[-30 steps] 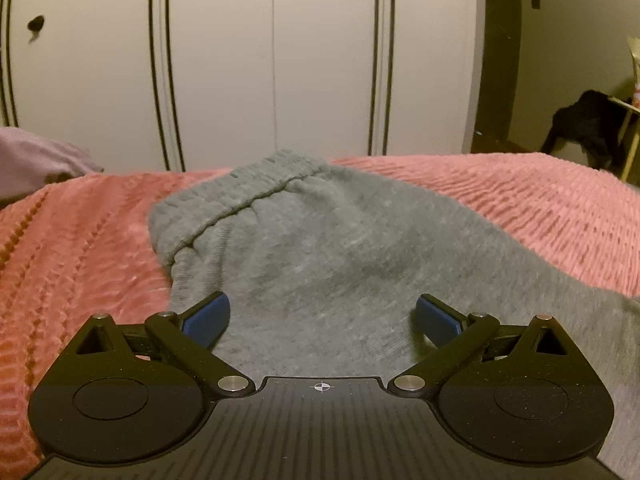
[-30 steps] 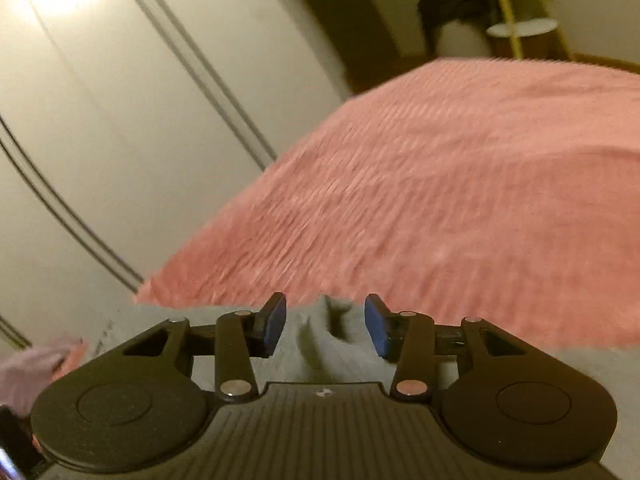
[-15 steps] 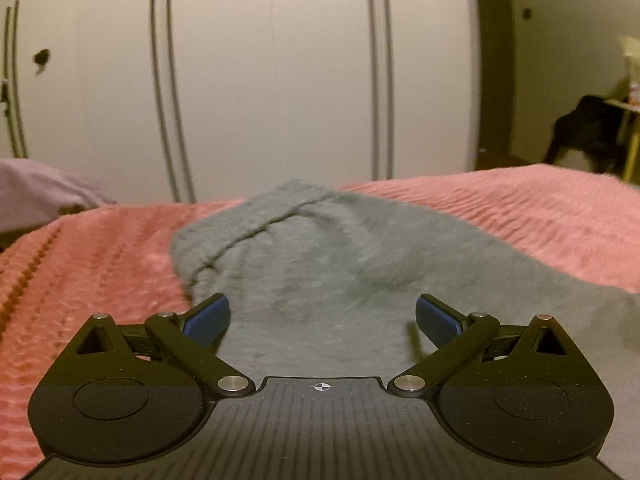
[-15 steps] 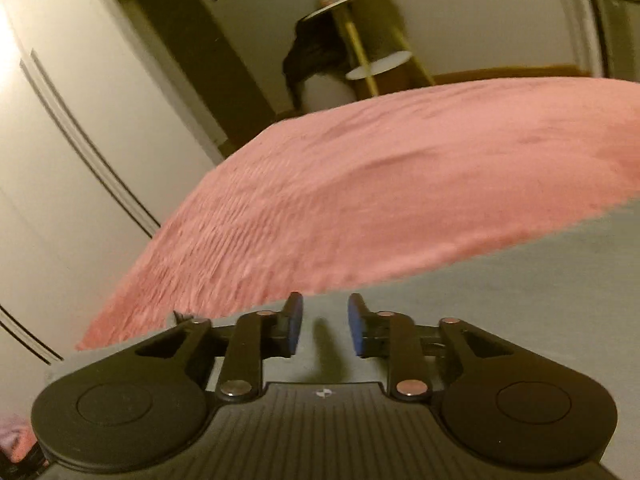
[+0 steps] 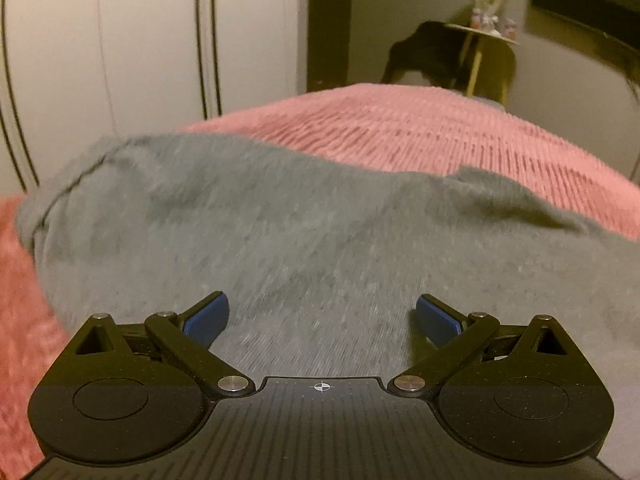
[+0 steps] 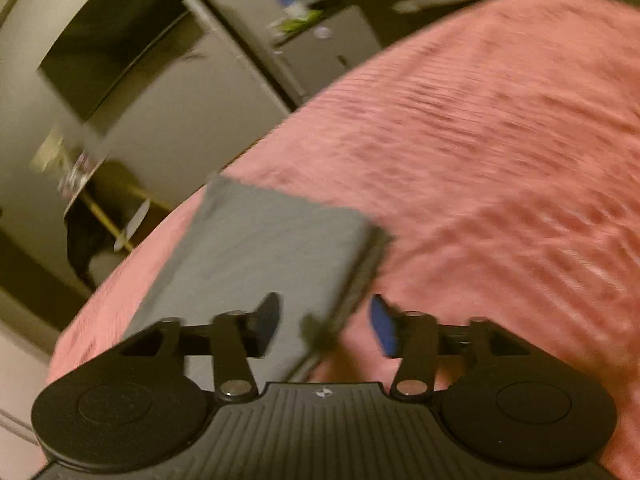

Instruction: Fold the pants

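Observation:
Grey sweatpants (image 5: 304, 216) lie on a pink ribbed bedspread (image 5: 440, 136). In the left wrist view the waistband end is at the far left and the cloth spreads across the frame. My left gripper (image 5: 322, 316) is open wide, low over the grey cloth, holding nothing. In the right wrist view a grey leg end (image 6: 256, 256) lies flat on the bedspread (image 6: 500, 160), its right edge running between my fingers. My right gripper (image 6: 324, 328) is open and empty just over that edge. The view is blurred.
White wardrobe doors (image 5: 140, 48) stand beyond the bed on the left. A dark doorway (image 5: 328, 24) and a small side table with dark clothing (image 5: 436, 60) are behind the bed. A dark framed panel (image 6: 116, 52) hangs on the wall.
Both views swung to the right. My right gripper opened wider and now sits over the leg's edge instead of the pants' middle. My left gripper stayed open over the pants.

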Tool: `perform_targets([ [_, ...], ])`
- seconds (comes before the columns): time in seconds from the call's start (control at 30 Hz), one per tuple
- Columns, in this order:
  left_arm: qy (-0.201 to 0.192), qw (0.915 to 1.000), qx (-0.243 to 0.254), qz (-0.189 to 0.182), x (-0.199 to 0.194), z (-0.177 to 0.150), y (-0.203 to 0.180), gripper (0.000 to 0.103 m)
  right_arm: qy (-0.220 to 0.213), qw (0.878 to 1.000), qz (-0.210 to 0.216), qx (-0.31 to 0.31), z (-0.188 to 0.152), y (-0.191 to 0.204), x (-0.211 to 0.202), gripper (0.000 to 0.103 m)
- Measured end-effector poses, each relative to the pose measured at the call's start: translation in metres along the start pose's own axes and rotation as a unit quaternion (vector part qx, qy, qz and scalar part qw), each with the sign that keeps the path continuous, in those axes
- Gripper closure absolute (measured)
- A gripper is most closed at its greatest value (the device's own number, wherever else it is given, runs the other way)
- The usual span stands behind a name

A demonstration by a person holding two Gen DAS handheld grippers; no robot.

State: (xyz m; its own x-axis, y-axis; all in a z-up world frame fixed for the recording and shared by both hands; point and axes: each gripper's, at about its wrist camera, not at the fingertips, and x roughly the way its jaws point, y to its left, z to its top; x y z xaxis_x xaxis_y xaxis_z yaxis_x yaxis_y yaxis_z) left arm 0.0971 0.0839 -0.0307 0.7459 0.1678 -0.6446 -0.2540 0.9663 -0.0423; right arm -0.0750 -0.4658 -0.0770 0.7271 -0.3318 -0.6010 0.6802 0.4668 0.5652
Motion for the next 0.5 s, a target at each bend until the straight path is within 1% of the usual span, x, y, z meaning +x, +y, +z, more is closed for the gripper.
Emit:
perform_targets([
  [0.1, 0.009, 0.9988, -0.047, -0.012, -0.008, 0.001, 0.012, 0.001, 0.009, 0.999, 0.018, 0.025, 0.006, -0.007, 0.019, 0.047],
  [0.13, 0.010, 0.9982, -0.057, -0.014, -0.012, -0.001, 0.014, 0.001, 0.012, 0.999, 0.024, 0.033, 0.013, -0.016, 0.021, 0.047],
  [0.23, 0.016, 0.9973, -0.072, -0.007, -0.020, 0.001, 0.017, 0.001, 0.016, 0.997, 0.051, 0.055, 0.021, -0.030, 0.035, 0.047],
  [0.3, 0.021, 0.9962, -0.084, -0.008, -0.024, 0.002, 0.017, 0.001, 0.018, 0.996, 0.071, 0.055, 0.027, -0.032, 0.036, 0.048],
  [0.33, 0.024, 0.9956, -0.090, -0.009, -0.025, 0.004, 0.018, 0.001, 0.020, 0.995, 0.085, 0.050, 0.028, -0.031, 0.041, 0.051],
  [0.37, 0.026, 0.9947, -0.099, -0.012, -0.027, 0.004, 0.019, 0.001, 0.021, 0.995, 0.090, 0.044, 0.027, -0.031, 0.041, 0.067],
  [0.4, 0.027, 0.9938, -0.107, -0.015, -0.029, 0.003, 0.020, 0.001, 0.020, 0.995, 0.091, 0.038, 0.028, -0.031, 0.041, 0.085],
  [0.43, 0.028, 0.9931, -0.113, -0.016, -0.030, 0.003, 0.020, 0.001, 0.017, 0.995, 0.095, 0.032, 0.028, -0.030, 0.041, 0.088],
  [0.5, 0.030, 0.9924, -0.119, -0.015, -0.033, 0.002, 0.020, 0.001, 0.012, 0.994, 0.106, 0.037, 0.029, -0.031, 0.040, 0.087],
])
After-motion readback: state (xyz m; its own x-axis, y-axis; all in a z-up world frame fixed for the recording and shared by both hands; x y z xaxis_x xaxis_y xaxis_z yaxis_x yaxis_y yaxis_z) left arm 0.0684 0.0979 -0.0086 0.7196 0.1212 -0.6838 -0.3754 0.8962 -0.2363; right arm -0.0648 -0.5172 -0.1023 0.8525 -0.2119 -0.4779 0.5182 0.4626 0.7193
